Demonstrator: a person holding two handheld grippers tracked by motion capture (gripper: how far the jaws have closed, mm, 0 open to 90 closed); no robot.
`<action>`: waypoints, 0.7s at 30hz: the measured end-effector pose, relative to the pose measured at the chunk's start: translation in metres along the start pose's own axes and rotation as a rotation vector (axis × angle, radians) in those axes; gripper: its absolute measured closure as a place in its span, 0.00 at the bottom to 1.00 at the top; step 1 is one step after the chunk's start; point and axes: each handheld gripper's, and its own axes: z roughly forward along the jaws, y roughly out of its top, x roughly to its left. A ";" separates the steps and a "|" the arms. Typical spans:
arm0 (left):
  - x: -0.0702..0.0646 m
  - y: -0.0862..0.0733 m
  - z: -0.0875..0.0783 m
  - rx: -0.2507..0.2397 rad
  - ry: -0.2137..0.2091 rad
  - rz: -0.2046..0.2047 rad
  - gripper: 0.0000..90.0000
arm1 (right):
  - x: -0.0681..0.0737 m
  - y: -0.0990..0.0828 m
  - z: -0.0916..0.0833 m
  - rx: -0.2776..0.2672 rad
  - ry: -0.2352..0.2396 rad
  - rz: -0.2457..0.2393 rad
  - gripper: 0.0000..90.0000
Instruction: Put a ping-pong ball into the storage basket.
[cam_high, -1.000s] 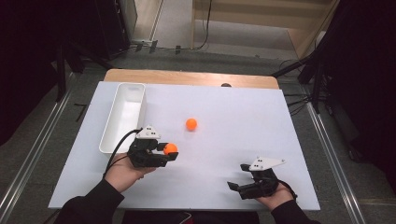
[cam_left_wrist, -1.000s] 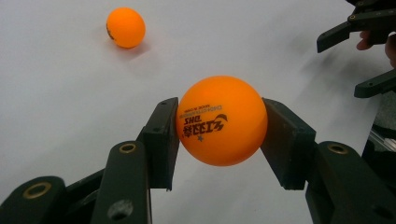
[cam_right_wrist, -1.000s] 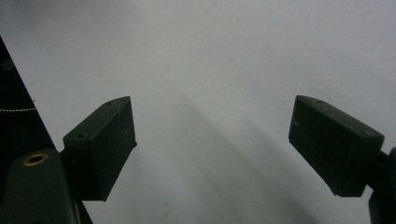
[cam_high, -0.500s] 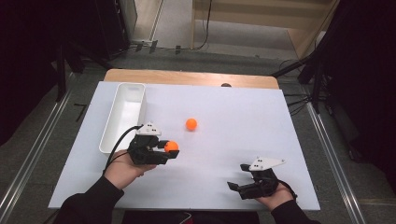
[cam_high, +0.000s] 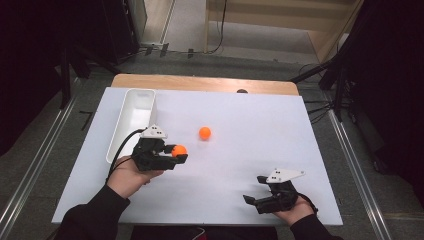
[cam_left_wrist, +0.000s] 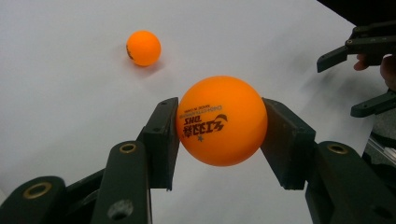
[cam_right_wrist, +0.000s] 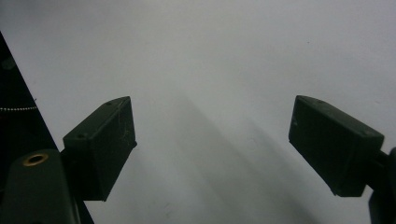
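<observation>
the left tool (cam_high: 176, 156) is shut on an orange ball (cam_high: 179, 150). in the left gripper view the two black jaws press on both sides of the ball (cam_left_wrist: 220, 120), and you can see small print on it. the ball is up off the white bench (cam_high: 260, 135), just a little above it.

the right tool (cam_high: 257, 196) sits low at the near right part of the bench. its jaws are wide apart and there is nothing between them, just bare white bench (cam_right_wrist: 210, 70).

a second orange ball (cam_high: 204, 132) lies alone on the bench. it is near the left tool, a bit farther from the person and a bit to the right. it is well apart from the right tool, so the left hand is the nearer one to it.

a long white tray (cam_high: 116, 140) lies by the left edge of the bench. its long side runs away from the person. its near end is just beside the left hand, on the far left side of it.

i think the held ball goes in the tray next. the big thing for that move is that the tray lies to the left of the tool, while the jaws point right. so the hand would need to swing the ball back over to the left, above the tray wall, before the jaws let go.
</observation>
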 end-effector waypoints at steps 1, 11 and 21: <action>0.000 0.000 0.000 0.001 0.001 -0.002 0.56 | 0.000 0.000 0.000 0.001 -0.002 -0.001 0.15; 0.004 0.006 -0.002 -0.006 0.034 -0.031 0.56 | 0.000 0.000 0.000 -0.001 -0.004 0.002 0.15; 0.012 0.010 -0.004 -0.011 0.057 -0.045 0.56 | 0.000 0.000 0.000 0.000 -0.001 0.002 0.15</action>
